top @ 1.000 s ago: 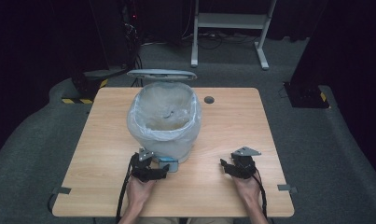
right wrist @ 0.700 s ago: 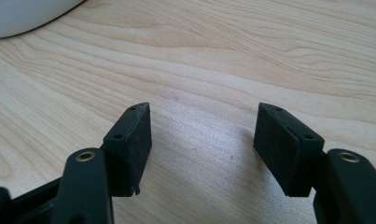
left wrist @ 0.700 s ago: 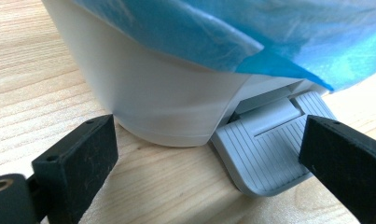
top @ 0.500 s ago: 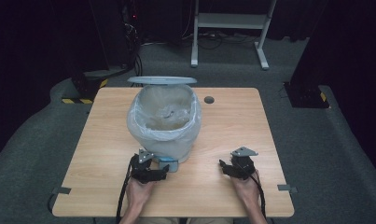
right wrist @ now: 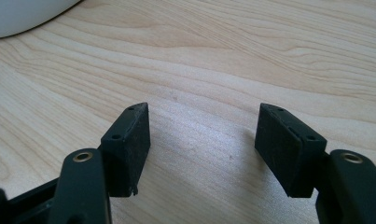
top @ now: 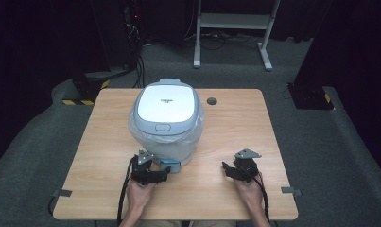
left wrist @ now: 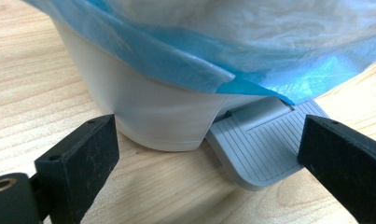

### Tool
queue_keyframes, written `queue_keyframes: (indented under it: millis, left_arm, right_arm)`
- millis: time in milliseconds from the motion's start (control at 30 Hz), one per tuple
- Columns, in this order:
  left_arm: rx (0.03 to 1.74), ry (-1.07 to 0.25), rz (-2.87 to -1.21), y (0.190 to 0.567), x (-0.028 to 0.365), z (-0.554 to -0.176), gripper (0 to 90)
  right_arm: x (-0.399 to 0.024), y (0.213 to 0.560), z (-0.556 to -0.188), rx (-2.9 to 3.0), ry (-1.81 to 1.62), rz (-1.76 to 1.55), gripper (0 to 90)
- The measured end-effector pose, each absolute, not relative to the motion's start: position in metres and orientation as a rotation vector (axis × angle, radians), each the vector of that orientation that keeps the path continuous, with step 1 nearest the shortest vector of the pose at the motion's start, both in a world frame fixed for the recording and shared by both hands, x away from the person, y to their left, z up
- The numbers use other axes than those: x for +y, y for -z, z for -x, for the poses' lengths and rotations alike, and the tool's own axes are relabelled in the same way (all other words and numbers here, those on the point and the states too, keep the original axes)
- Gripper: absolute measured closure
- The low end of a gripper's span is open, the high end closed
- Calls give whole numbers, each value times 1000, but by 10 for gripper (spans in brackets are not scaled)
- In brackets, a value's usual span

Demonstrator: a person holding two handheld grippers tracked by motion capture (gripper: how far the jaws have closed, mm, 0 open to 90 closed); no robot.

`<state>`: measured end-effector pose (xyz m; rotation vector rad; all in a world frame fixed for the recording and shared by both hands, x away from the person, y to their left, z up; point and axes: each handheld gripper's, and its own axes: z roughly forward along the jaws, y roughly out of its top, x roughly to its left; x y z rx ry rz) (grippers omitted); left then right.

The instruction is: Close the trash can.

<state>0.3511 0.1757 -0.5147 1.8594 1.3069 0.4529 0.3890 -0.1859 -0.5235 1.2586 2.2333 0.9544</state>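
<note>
Bin (top: 167,124) sits lid-down, left gripper (top: 165,173) wide open near the pedal (left wrist: 265,144), right gripper (top: 228,171) empty and parted, so a sloppy press could tip it.

Lighting: overhead, even on the table (top: 235,142); surrounding room dark beyond every table edge. Shadows: short, soft, close under the bin (top: 165,124). Glare: mild sheen on the white lid (top: 166,103). High view: slightly soft, low detail. Gripper views: bright; wood grain sharp, nearest black tongs faintly blurred, soft shadow between them.
</note>
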Motion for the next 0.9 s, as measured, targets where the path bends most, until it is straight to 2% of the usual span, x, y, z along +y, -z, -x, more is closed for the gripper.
queue_keyframes:
  millis: [133, 433, 700, 800, 900]
  left_arm:
    - [1308, -466, -1861, 513, 177, -348, 65]
    - [1348, -483, -1863, 514, 206, -345, 83]
    - [1453, -544, -1910, 525, 231, -350, 93]
    - [1451, -616, -1946, 528, 234, -350, 96]
    - [1454, -621, -1945, 528, 234, -350, 83]
  right_arm:
    - [-186, 524, -389, 2233, -955, -1259, 354]
    - [-186, 524, -389, 2233, -955, -1260, 355]
    - [-186, 524, -389, 2232, -955, -1261, 354]
    - [-186, 524, -389, 2232, -954, -1261, 354]
    - [-186, 524, -389, 2228, -950, -1267, 339]
